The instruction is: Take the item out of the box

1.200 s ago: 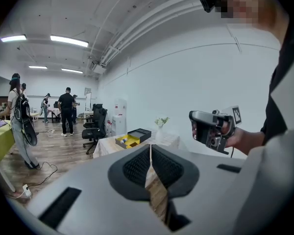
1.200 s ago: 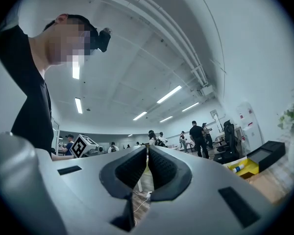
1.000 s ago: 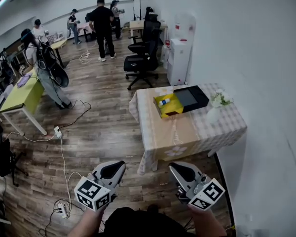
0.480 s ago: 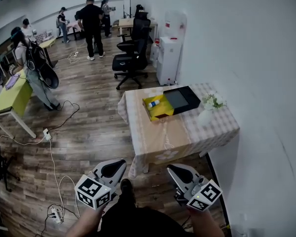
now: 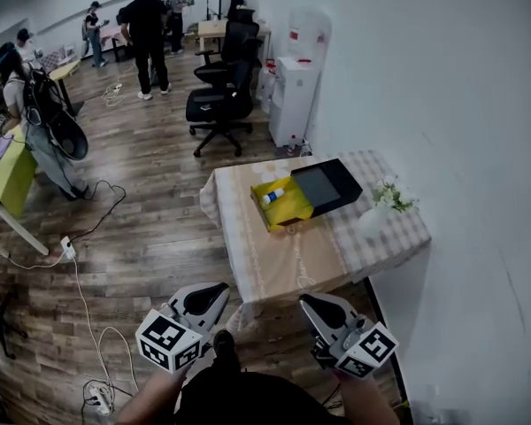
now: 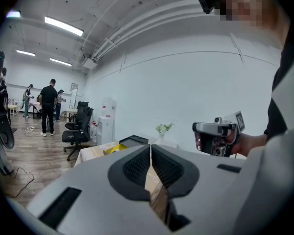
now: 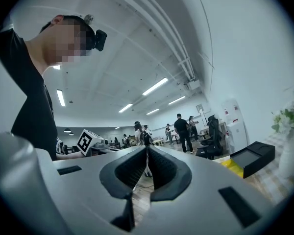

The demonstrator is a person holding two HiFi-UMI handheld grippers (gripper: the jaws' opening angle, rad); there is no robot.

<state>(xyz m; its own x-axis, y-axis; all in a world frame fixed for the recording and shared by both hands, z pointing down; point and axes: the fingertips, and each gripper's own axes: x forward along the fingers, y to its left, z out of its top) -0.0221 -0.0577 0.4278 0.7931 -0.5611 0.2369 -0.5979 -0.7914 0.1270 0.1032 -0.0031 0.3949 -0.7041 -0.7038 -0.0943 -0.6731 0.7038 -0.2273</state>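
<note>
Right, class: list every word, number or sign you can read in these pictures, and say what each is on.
No words or numbers can be read anywhere.
On the water dispenser: a red label, too small to read.
On the bottle in the yellow box: a blue label, too small to read.
On the left gripper and right gripper: black-and-white square patterns only, no letters.

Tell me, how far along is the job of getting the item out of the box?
Done: the box on the table already lies open, the white-and-blue item showing inside. In hand: nothing; the left gripper and right gripper are shut, empty, short of the table. Left: reach in, grip the item, lift it out.
</note>
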